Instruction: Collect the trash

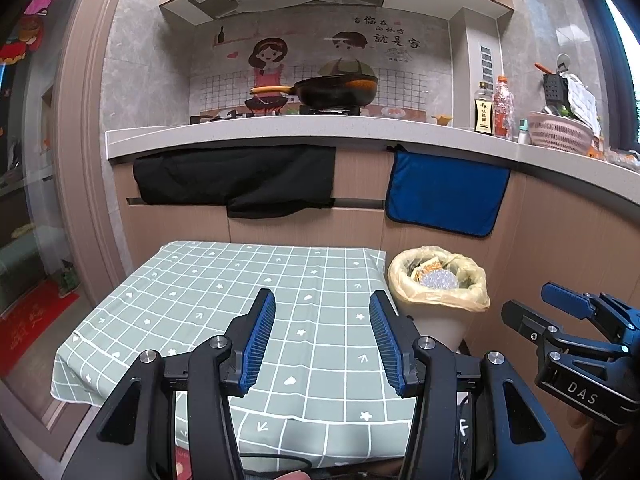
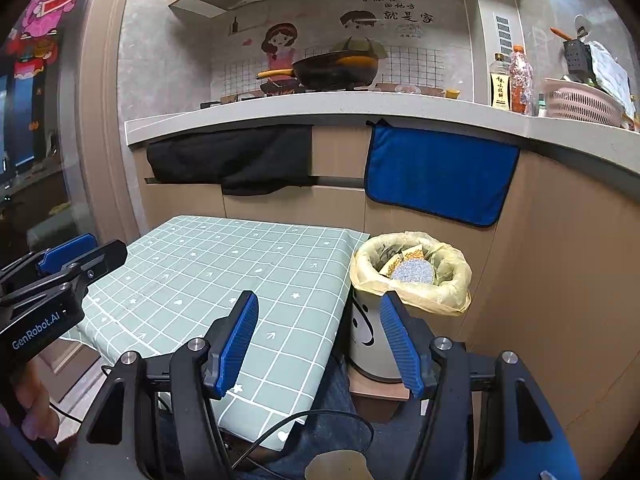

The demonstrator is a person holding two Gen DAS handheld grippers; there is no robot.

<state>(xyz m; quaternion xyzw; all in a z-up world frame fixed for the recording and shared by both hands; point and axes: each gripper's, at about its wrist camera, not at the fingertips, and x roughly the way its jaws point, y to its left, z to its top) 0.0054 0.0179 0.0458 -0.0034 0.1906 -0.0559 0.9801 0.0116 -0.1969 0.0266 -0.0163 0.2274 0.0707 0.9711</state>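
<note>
Both grippers hang side by side over the near edge of a small bench [image 1: 192, 280] covered with a green checked cloth, and neither has hold of anything. The left gripper [image 1: 322, 340], at lower centre of the left wrist view, has its blue ribbed fingers [image 1: 260, 340] standing moderately apart with only cloth between them. The right gripper [image 2: 320, 344], at lower centre of its own view, is spread a little wider, also empty.

No loose trash shows on the cloth in either view. What trash can be seen already lies in the trash bin [image 2: 368, 344], lined with a yellowish bag [image 2: 448, 296], which stands just beside the bench's right edge, at centre right of both frames: a silvery crumpled ball [image 2: 412, 270] and some wrappers [image 2: 394, 264].

By this evidence the collecting looks finished or nearly so, and the hands seem to be resting. The next move would call for checking around the bench for any piece left out.
</note>
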